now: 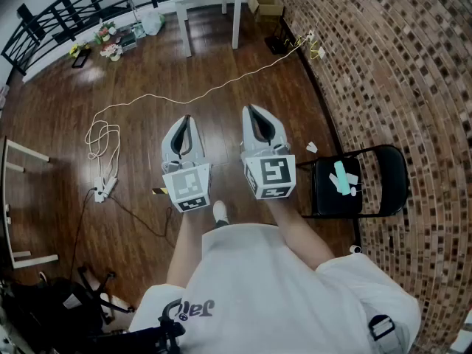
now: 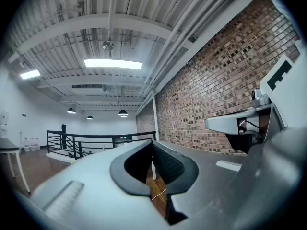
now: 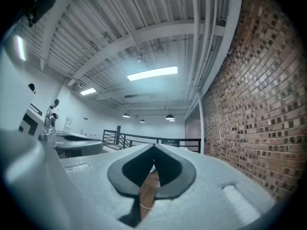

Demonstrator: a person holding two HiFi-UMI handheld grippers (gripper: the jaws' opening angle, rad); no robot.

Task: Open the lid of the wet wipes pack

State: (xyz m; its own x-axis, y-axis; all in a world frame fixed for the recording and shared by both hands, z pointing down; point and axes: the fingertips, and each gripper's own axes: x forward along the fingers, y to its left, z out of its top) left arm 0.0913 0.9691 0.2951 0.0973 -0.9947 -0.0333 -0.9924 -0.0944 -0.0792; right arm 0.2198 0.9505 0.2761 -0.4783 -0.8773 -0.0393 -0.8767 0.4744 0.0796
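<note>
Currently a flat teal wipes pack (image 1: 341, 177) lies on the black folding chair (image 1: 323, 195), by the rough brick wall (image 1: 398, 65). Left gripper (image 1: 186, 119) and right gripper (image 1: 248, 110) are both closed and empty.

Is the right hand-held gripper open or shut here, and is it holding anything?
The right hand-held gripper is shut and empty: its jaw tips meet in the right gripper view, with nothing between them.

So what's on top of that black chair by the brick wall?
A mint-green pack lies on the seat of the black folding chair, with small white bits beside it. It is too small to read any label. Whatever is under the seat is covered.
</note>
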